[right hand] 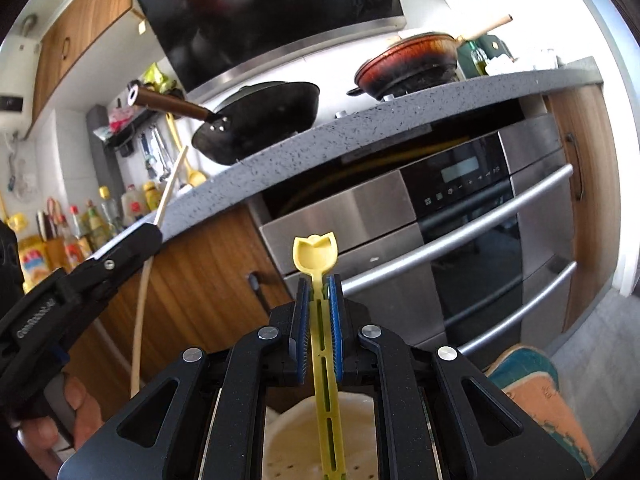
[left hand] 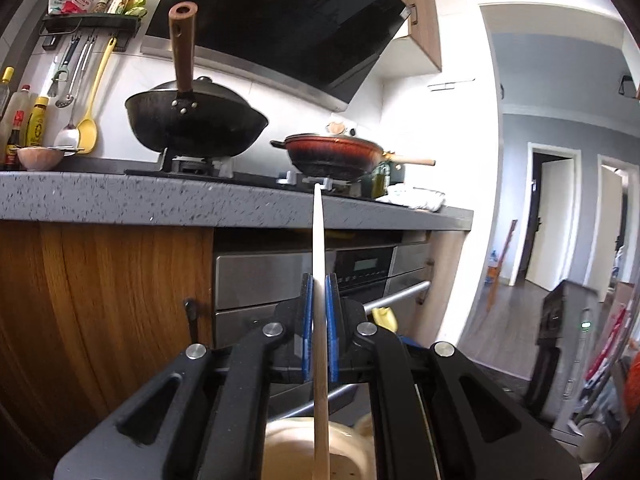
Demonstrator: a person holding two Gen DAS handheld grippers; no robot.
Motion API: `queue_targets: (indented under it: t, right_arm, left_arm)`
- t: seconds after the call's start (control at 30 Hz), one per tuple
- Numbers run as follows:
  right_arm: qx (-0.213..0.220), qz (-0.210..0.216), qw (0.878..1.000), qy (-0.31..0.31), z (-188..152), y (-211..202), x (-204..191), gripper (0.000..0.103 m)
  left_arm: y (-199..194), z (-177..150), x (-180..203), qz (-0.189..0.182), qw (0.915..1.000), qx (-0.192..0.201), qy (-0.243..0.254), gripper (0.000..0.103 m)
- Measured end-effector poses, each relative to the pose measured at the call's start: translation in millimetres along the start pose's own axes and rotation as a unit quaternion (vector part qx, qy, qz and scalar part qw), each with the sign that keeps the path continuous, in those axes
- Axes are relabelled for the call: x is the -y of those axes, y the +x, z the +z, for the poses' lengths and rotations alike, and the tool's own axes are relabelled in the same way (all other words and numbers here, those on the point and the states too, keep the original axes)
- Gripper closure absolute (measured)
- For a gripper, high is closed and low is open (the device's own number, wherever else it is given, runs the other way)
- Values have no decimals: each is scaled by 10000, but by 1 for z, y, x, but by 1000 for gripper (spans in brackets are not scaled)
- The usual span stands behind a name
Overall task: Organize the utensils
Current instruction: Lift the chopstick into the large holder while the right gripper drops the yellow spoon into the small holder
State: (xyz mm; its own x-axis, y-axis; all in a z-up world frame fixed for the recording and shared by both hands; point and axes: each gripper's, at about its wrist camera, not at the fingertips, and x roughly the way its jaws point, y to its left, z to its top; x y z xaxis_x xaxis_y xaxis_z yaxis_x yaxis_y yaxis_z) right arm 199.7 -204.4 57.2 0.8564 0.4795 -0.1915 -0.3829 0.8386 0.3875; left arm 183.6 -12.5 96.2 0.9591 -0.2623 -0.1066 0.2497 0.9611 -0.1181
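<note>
My left gripper [left hand: 319,280] is shut on a long pale wooden chopstick [left hand: 319,232] that points up past the counter edge. My right gripper [right hand: 319,280] is shut on a yellow plastic utensil [right hand: 316,256] with a tulip-shaped end. The left gripper [right hand: 154,229] with its chopstick [right hand: 173,184] also shows at the left of the right wrist view. A cream utensil holder with a perforated bottom sits below each gripper, in the left wrist view [left hand: 292,448] and in the right wrist view [right hand: 296,440]; both utensils' lower ends reach down into it.
A grey speckled counter [left hand: 120,200] carries a black wok [left hand: 196,120] and a red-brown pan [left hand: 332,152] on a stove. Utensils hang on the wall rack [left hand: 80,80], bottles [left hand: 24,128] stand at left. A steel oven [right hand: 460,240] sits under the counter.
</note>
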Motion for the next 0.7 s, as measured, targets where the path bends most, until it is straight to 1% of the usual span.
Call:
queue_targets:
  t: [0.07,0.23,0.4,0.53,0.7]
  right_arm:
    - [14,-130,9998,-140,-5,4,-1,92]
    - [-117,-335,9971,-676,-17,9,-12,92]
    - [-284,-362,9956,-814,-25,-4,-17,92]
    - [-423,-419,9936,-958,-34,-21,-21,92]
    - [-518,-504,9921,-1028,-42,-45,-25,92]
  left_arm:
    - [2,-7,-1,119,9998,65,108,97]
    - [2,-18,-9,194,9998,-104,20,97]
    - [-18,-27,-16,217,9995,-238,-44,97]
    - [-35,-36,-14,251,9985,-476,84,97]
    - [-41,-40,-17,162,9960,-862,-145,97]
